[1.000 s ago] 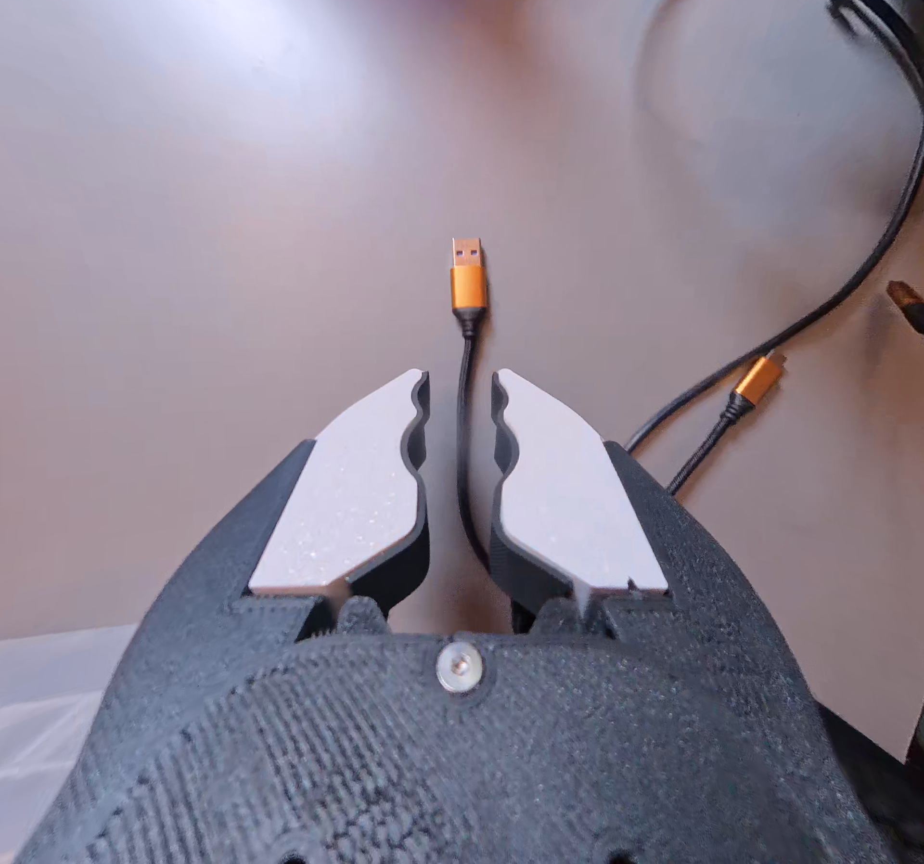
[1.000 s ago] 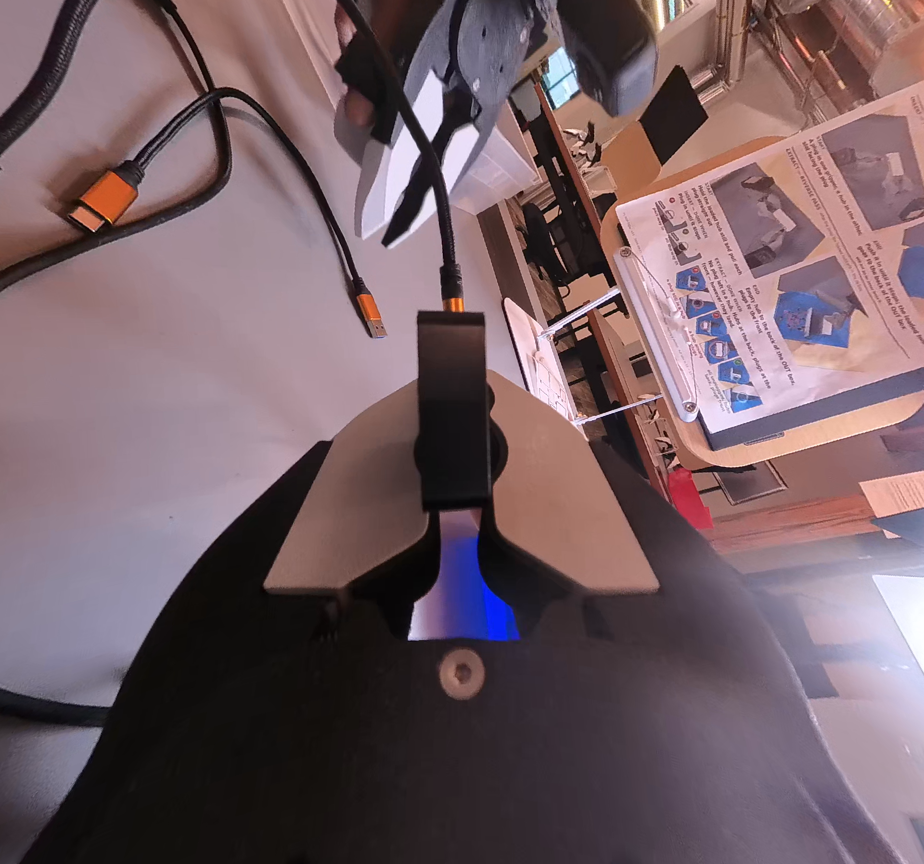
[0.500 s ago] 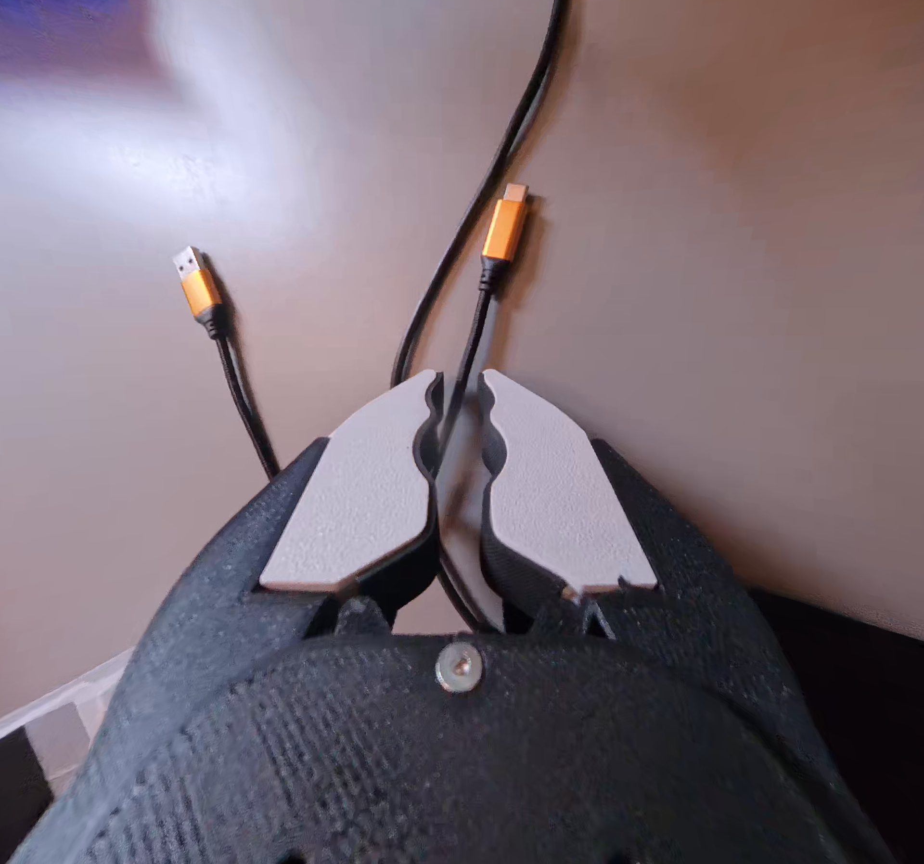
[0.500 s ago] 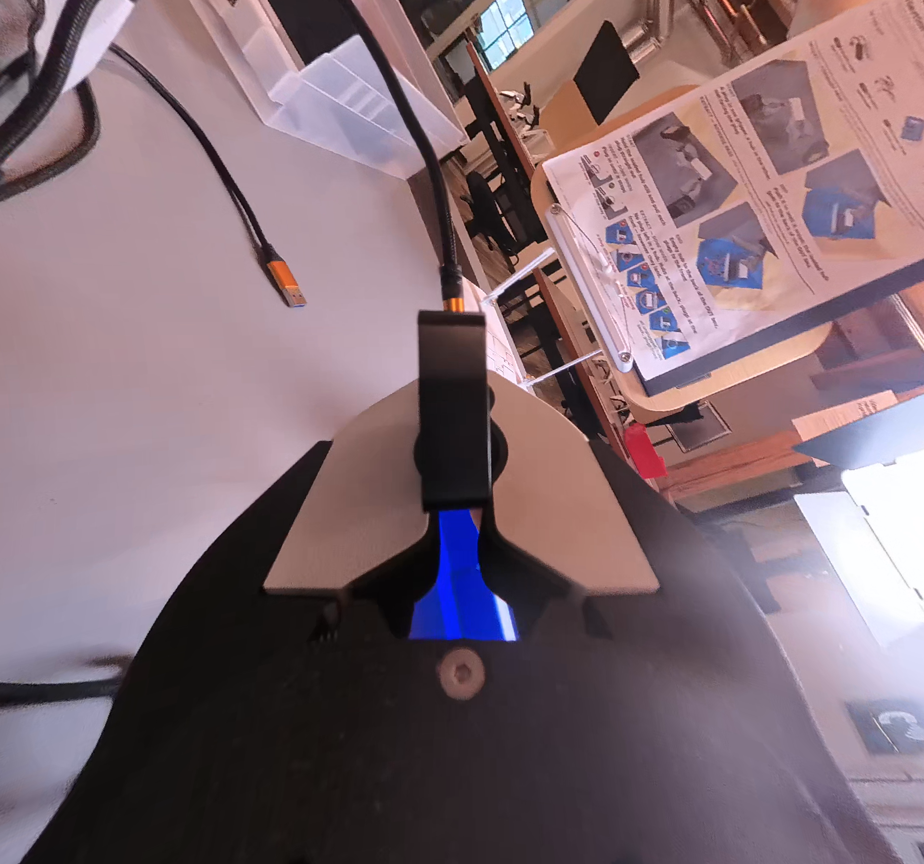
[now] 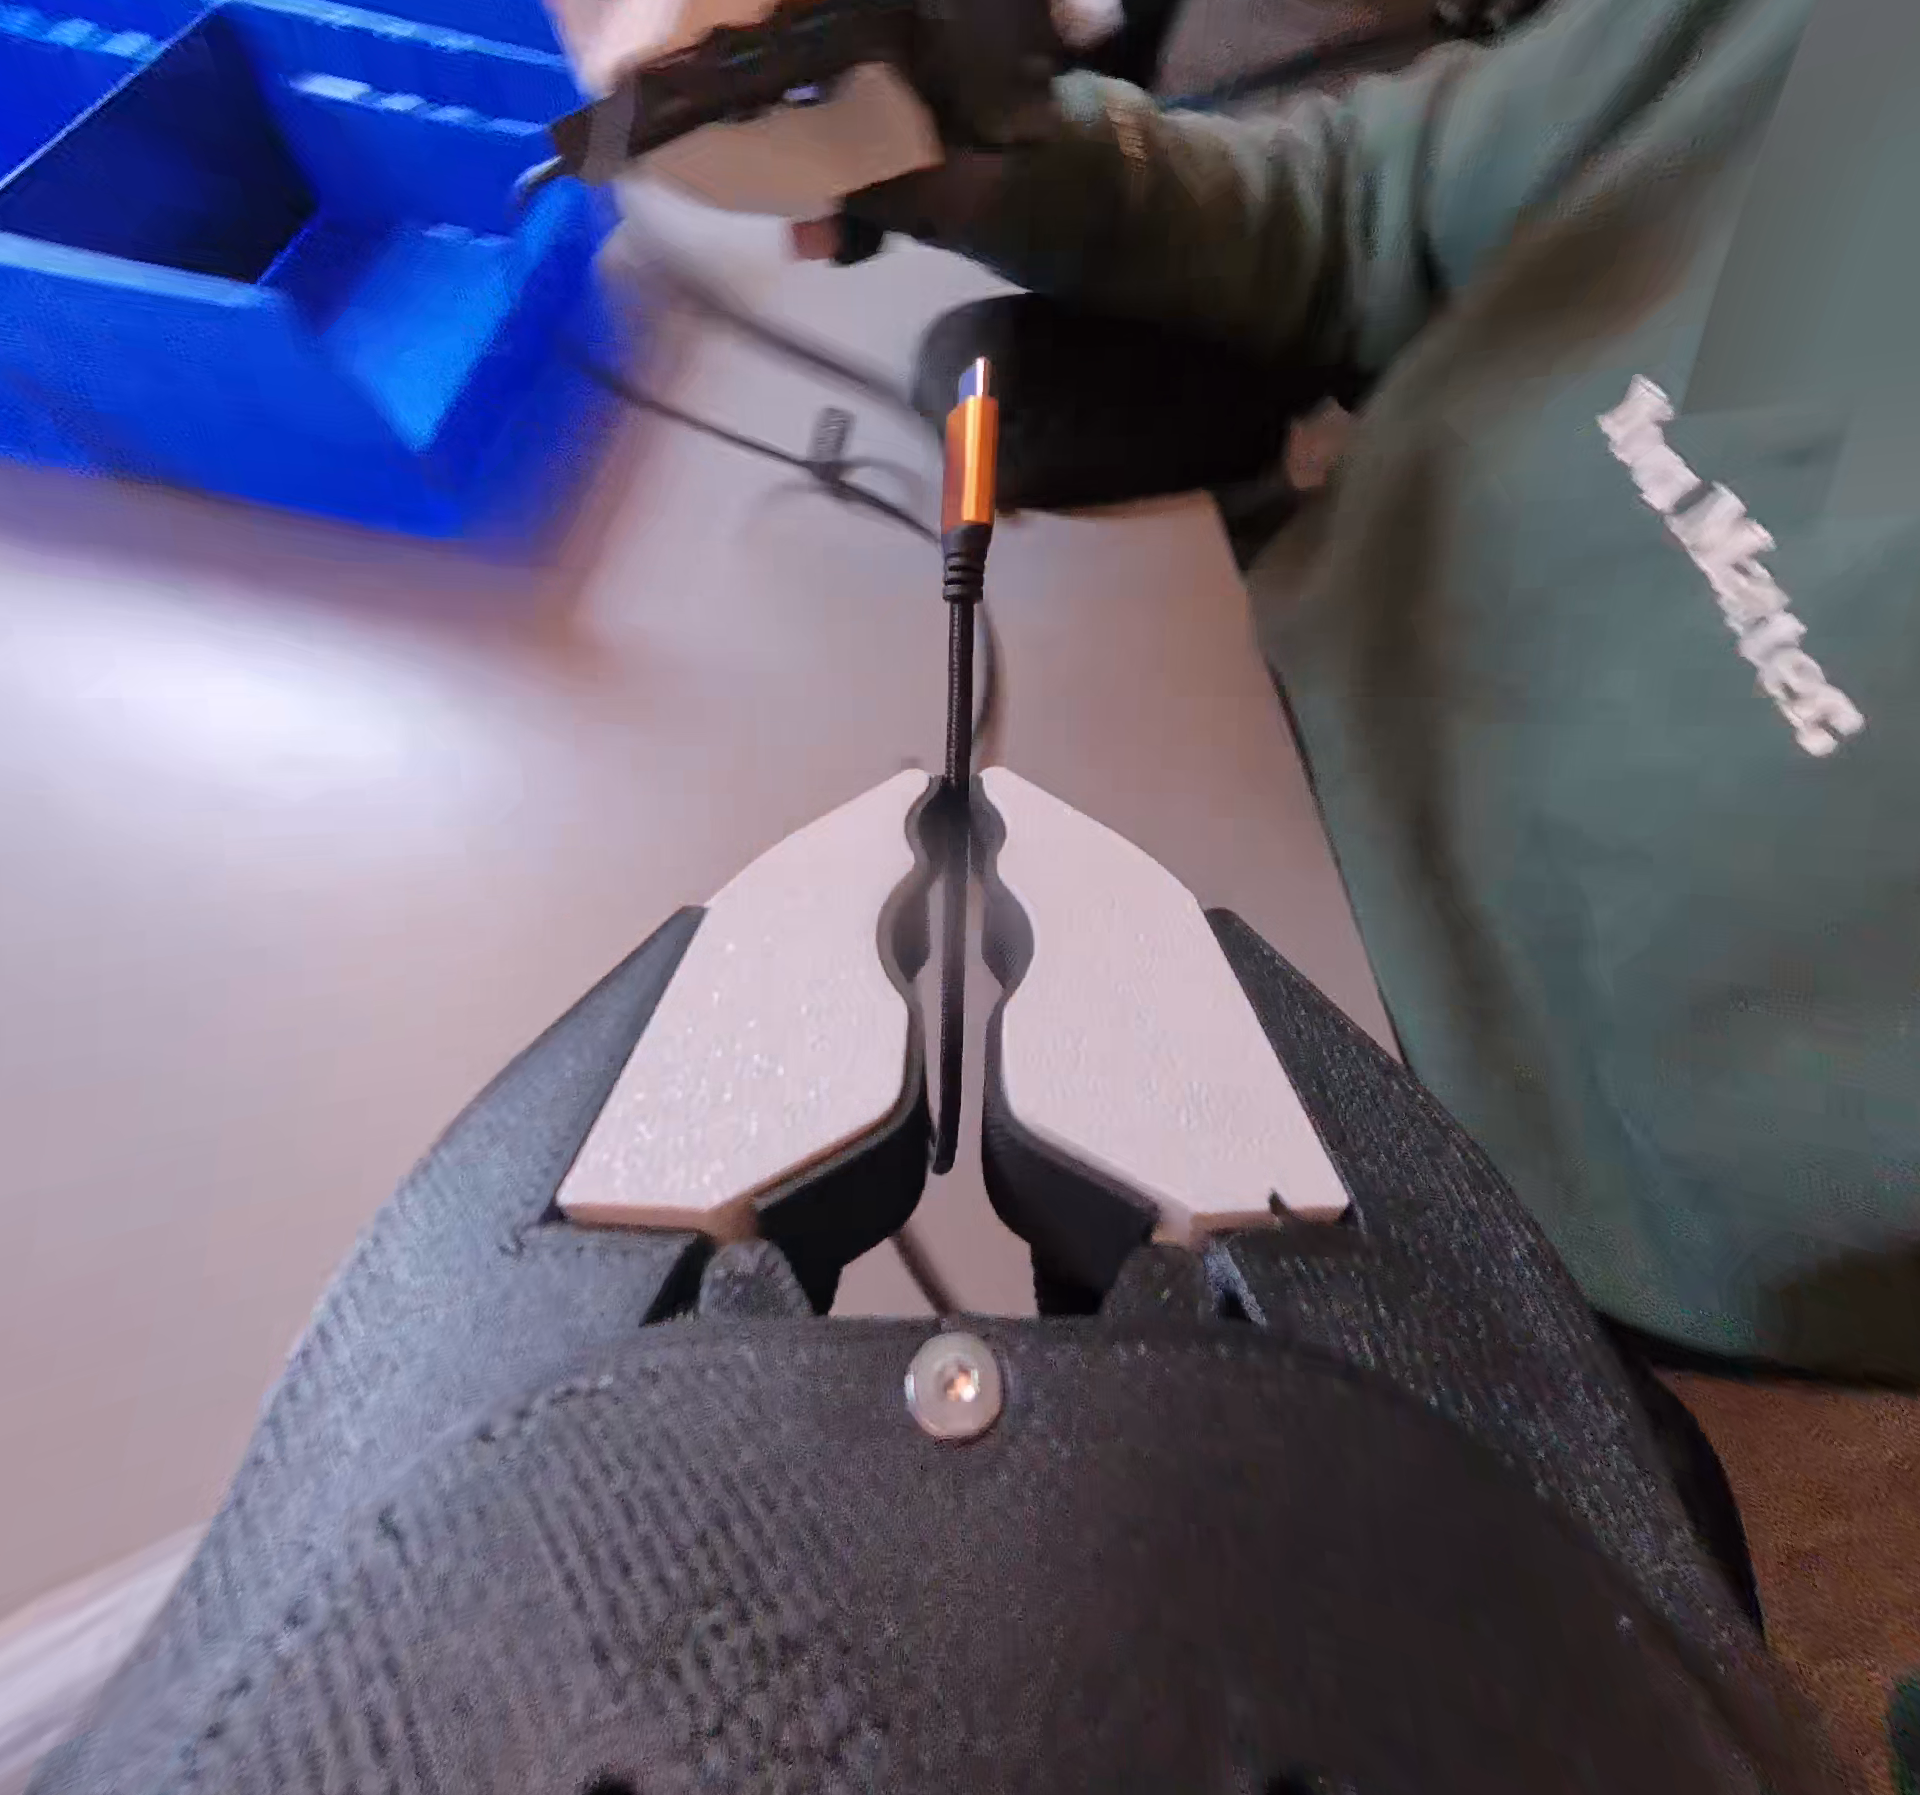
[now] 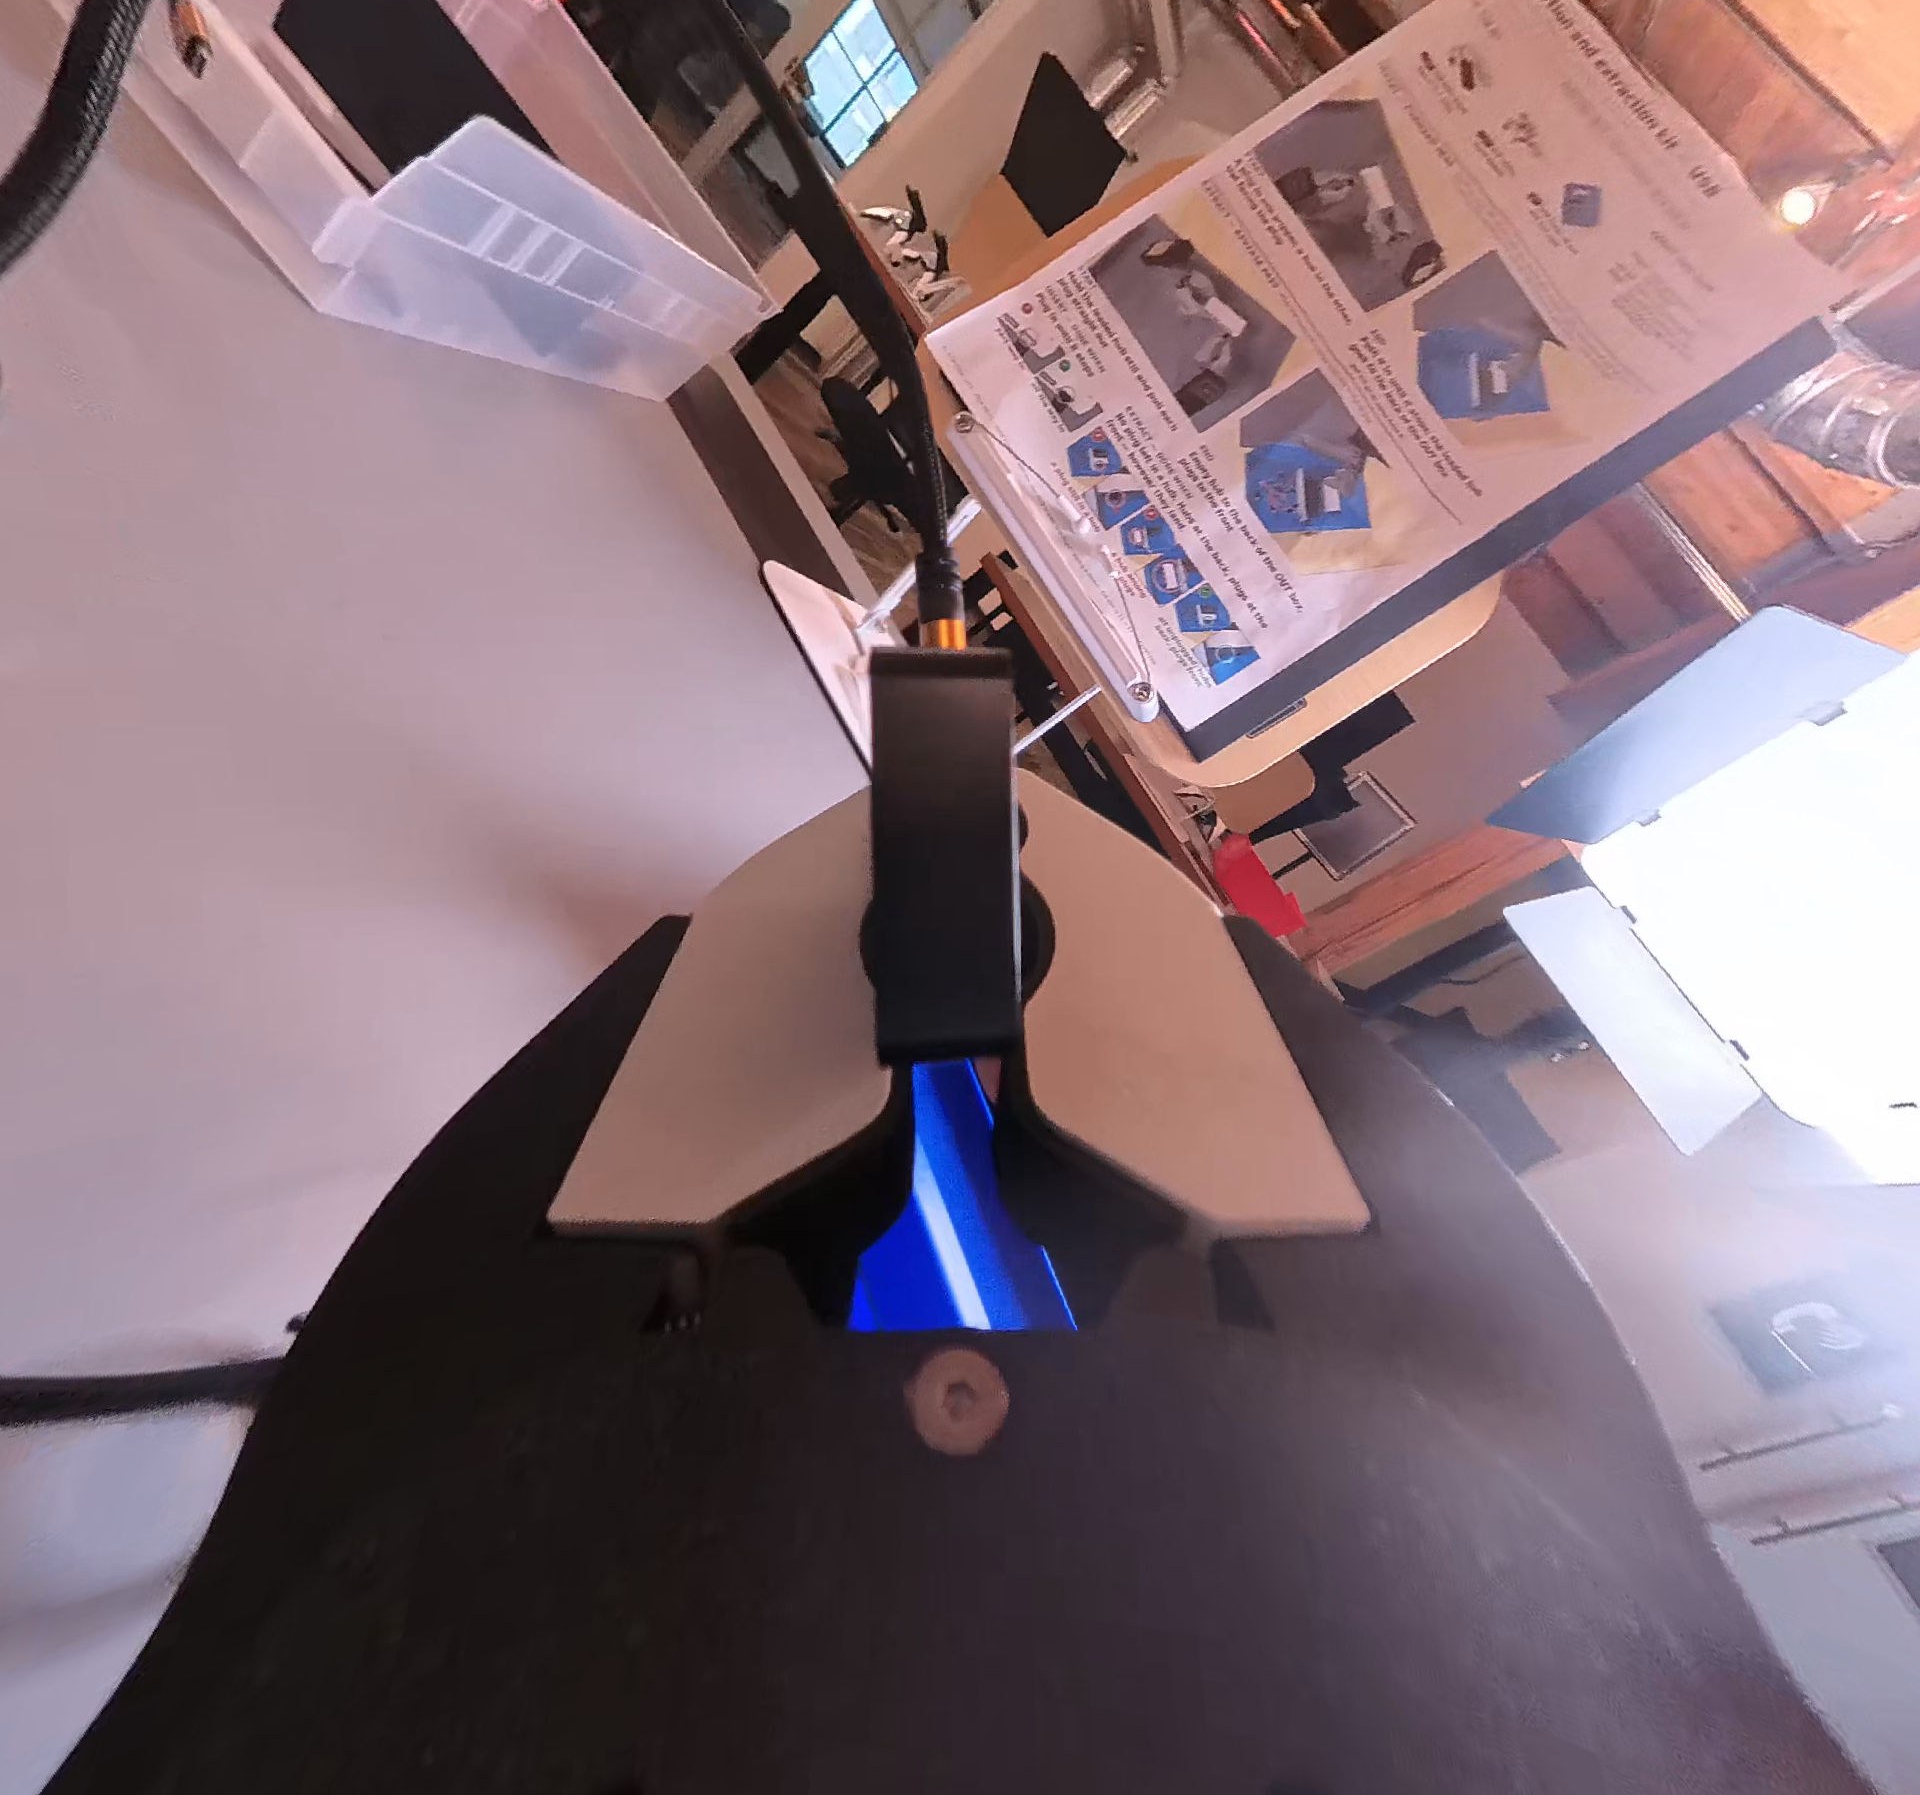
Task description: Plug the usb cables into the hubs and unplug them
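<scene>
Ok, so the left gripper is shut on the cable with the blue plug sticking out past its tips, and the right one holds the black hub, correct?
Not quite: the plug is orange, not blue, as the left wrist view shows. The rest holds: the left gripper is shut on the cable, plug past its tips, and the right gripper holds the black hub.

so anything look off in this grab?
One thing: the left tool is shut on the braided cable well behind the orange plug, so the plug stands out unsupported ahead of the tips. The right tool grips the black hub squarely, one cable already plugged in.
</scene>
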The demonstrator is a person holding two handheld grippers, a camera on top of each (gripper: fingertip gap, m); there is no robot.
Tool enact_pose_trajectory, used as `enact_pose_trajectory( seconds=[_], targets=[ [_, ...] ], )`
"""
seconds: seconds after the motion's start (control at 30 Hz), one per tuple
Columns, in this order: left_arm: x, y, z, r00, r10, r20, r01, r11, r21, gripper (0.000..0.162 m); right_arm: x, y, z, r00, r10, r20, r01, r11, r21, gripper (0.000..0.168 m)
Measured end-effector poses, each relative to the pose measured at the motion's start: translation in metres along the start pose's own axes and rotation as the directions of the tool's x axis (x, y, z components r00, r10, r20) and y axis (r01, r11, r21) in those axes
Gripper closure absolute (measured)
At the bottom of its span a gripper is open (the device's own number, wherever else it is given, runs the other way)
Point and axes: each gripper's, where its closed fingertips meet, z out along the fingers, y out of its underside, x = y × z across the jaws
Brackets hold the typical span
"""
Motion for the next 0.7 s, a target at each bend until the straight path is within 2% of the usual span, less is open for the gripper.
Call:
enact_pose_trajectory(
  seconds=[0.07, 0.1, 0.2, 0.27, 0.3, 0.37, 0.4, 0.47, 0.6, 0.7],
  targets=[
    [-0.041, 0.008, -0.001, 0.984, -0.171, 0.051, 0.17, 0.985, 0.021, 0.158, 0.005, 0.002, -0.002, 1.0, 0.004, -0.023, -0.004, 1.0, -0.013, 0.156],
    [-0.065, 0.015, 0.001, 0.963, -0.242, 0.121, 0.24, 0.97, 0.032, 0.158, 0.006, 0.003, -0.002, 1.0, 0.006, -0.029, -0.007, 1.0, -0.014, 0.156],
    [-0.111, 0.039, 0.013, 0.902, -0.331, 0.278, 0.349, 0.937, -0.019, 0.157, 0.01, 0.006, -0.003, 0.999, 0.014, -0.041, -0.015, 1.0, -0.021, 0.156],
    [-0.132, 0.044, 0.018, 0.863, -0.326, 0.386, 0.364, 0.931, -0.027, 0.142, 0.009, 0.007, -0.003, 0.999, 0.018, -0.04, -0.019, 1.0, -0.021, 0.156],
    [-0.14, 0.042, 0.017, 0.851, -0.283, 0.442, 0.332, 0.943, -0.036, 0.135, 0.009, 0.008, -0.002, 0.999, 0.019, -0.037, -0.019, 1.0, -0.025, 0.156],
    [-0.147, 0.03, 0.013, 0.826, -0.128, 0.549, 0.202, 0.976, -0.076, 0.131, 0.007, 0.01, -0.002, 0.999, 0.016, -0.033, -0.017, 0.999, -0.029, 0.156],
    [-0.14, 0.023, 0.016, 0.835, -0.051, 0.547, 0.131, 0.986, -0.107, 0.133, 0.007, 0.011, -0.002, 0.999, 0.017, -0.029, -0.018, 0.999, -0.03, 0.156],
    [-0.11, 0.019, 0.036, 0.902, 0.063, 0.428, 0.018, 0.983, -0.184, 0.142, 0.006, 0.012, -0.001, 1.0, 0.019, -0.024, -0.02, 0.999, -0.032, 0.156],
    [-0.067, 0.06, 0.078, 0.956, 0.211, 0.203, -0.122, 0.918, -0.376, 0.141, 0.005, 0.011, 0.0, 1.0, 0.016, -0.021, -0.016, 0.999, -0.028, 0.156],
    [-0.063, 0.081, 0.093, 0.967, 0.21, 0.143, -0.139, 0.909, -0.393, 0.141, 0.004, 0.009, -0.001, 1.0, 0.014, -0.022, -0.015, 1.0, -0.026, 0.156]
  ],
)
